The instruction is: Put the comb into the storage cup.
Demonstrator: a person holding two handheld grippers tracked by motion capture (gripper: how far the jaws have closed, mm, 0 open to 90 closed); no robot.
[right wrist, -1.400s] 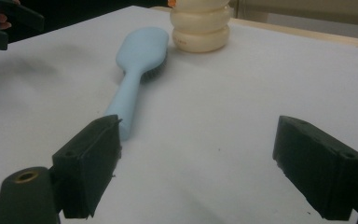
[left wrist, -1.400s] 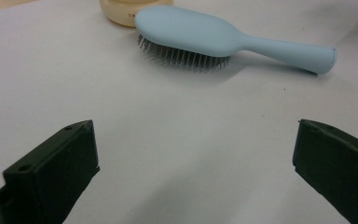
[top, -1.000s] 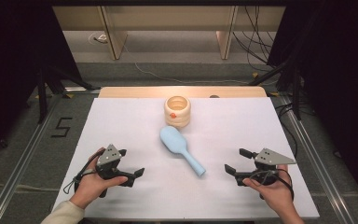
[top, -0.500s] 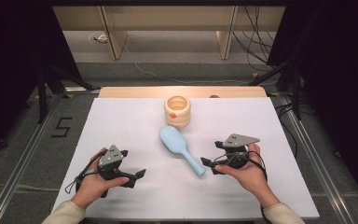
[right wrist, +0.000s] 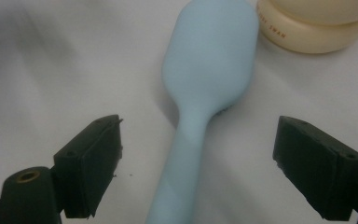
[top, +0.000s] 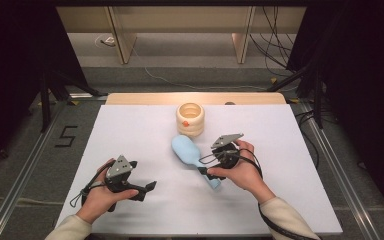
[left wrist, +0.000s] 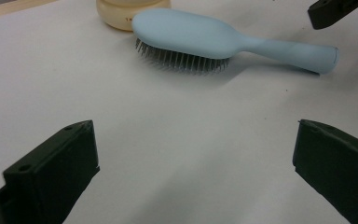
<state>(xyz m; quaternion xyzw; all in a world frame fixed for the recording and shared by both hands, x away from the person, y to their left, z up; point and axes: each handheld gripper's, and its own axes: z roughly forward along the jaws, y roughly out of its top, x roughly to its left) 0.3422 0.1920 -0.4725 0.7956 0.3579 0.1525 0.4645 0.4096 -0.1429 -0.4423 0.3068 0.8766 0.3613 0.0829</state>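
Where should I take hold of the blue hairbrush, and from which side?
Grip the hairbrush by its narrow handle, coming straight down from above. It lies bristles down, so the smooth back faces up, and the head is probably too broad for a sure hold. The right gripper is already open with one of its jaws on each side of the handle, well short of the cream jar.

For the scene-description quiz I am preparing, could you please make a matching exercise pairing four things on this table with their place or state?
Things:
1. hairbrush
2. cream ridged container
3. left gripper
4. right gripper

Places or states:
A. open, jaws either side of the brush handle
B. lying bristles down on the white table
C. open over bare table, nearer the person
D. upright beyond the brush head

Pairs: 1-B, 2-D, 3-C, 4-A
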